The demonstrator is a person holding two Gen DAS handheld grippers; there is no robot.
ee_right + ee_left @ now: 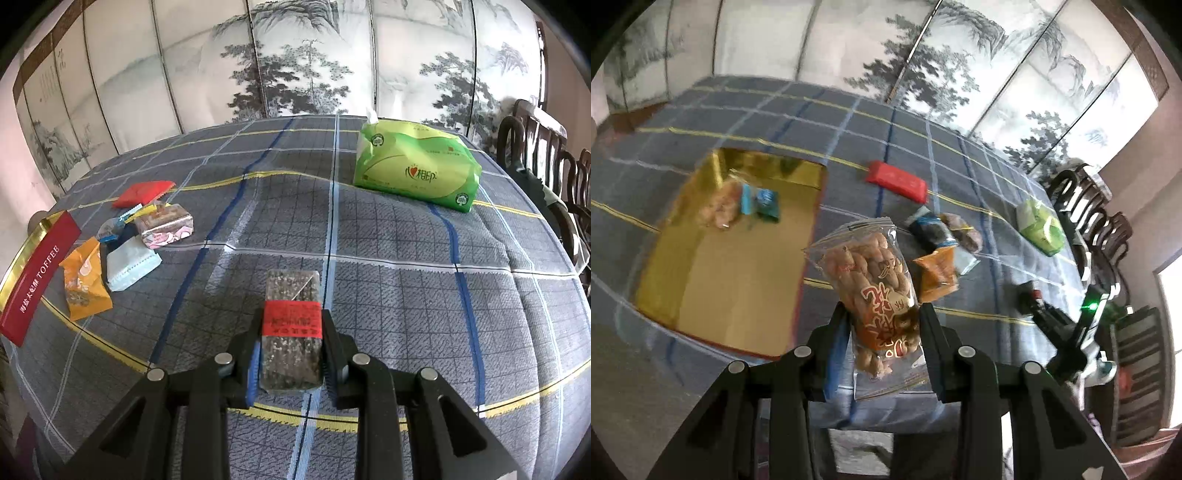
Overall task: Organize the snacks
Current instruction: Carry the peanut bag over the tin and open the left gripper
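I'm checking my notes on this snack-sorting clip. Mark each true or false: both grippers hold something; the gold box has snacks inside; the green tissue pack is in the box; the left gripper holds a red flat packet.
1. Both grippers hold something. True: the left gripper grips a clear bag of peanuts, the right gripper a dark bar with a red label.
2. The gold box has snacks inside. True.
3. The green tissue pack is in the box. False: it lies on the plaid cloth.
4. The left gripper holds a red flat packet. False: the red packet lies on the cloth.

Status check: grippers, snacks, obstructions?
Left gripper shut on peanut bag. Right gripper shut on seaweed bar. Gold box open, path unobstructed.
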